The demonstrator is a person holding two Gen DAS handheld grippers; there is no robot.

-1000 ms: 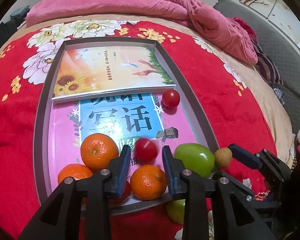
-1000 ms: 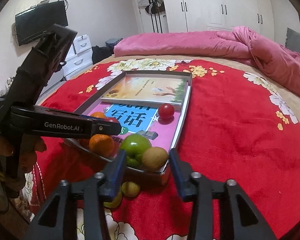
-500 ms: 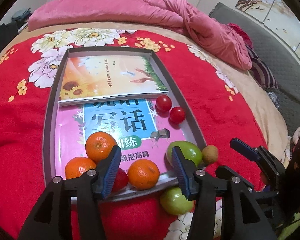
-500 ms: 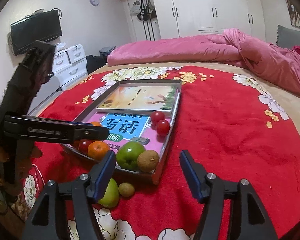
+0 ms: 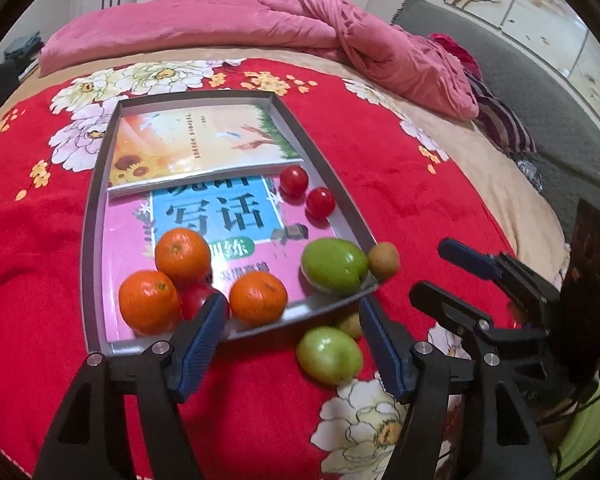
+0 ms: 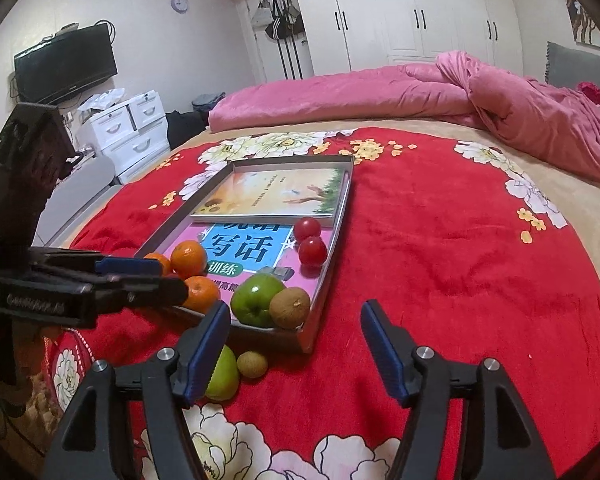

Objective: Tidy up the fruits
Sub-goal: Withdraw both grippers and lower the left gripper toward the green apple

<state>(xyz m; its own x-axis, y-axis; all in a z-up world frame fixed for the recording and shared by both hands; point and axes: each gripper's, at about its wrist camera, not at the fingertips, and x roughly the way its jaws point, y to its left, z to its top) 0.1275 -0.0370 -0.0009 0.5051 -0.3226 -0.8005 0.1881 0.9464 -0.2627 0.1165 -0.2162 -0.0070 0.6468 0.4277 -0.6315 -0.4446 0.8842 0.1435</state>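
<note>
Red floral bedspread point(image 6: 440, 248) under grey tray point(image 5: 92, 216), pink quilt point(image 6: 340, 96) behind, white wardrobes point(image 6: 412, 16); left gripper point(image 5: 292, 340) just widened, right gripper point(image 6: 296, 340) spread, both empty.

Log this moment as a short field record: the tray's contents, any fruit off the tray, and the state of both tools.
surface: red floral bedspread
container: shallow grey metal tray
books in tray: two, sunflower-cover book overlapping pink-and-blue book
oranges in tray: three, near end
cherry tomatoes in tray: two by far right wall, one partly hidden among oranges
green fruit in tray: one, brown kiwi beside it
off tray: green fruit, small brown fruit
left tool: jaws just opened, nothing held
right tool: jaws apart, nothing held
</note>
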